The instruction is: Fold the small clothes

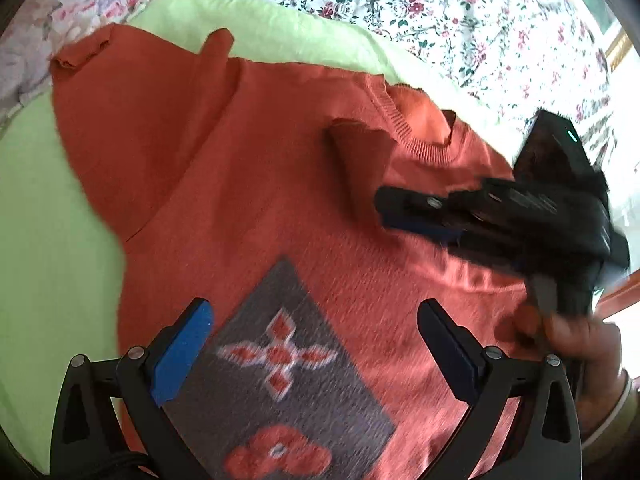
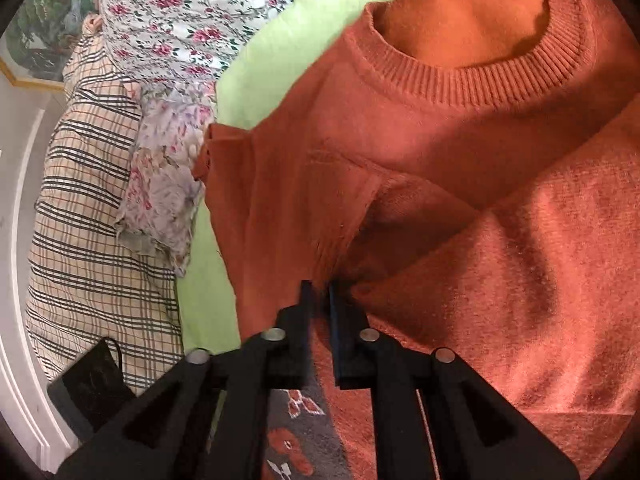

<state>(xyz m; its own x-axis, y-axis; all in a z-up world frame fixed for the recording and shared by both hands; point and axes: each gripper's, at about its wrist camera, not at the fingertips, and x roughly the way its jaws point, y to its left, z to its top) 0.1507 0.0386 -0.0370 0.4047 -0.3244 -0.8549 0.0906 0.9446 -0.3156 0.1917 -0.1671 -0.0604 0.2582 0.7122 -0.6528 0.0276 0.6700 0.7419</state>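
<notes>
A small orange knit sweater with a grey patterned patch lies front up on a light green cloth. One sleeve lies out to the far left. My left gripper is open and empty, hovering over the grey patch. My right gripper comes in from the right and is shut on the other sleeve, which is folded across the chest below the ribbed collar. In the right wrist view the gripper pinches that sleeve near the collar.
A floral bedsheet lies beyond the green cloth. In the right wrist view a plaid cloth, a small floral cloth and a black device lie to the left. A hand holds the right gripper.
</notes>
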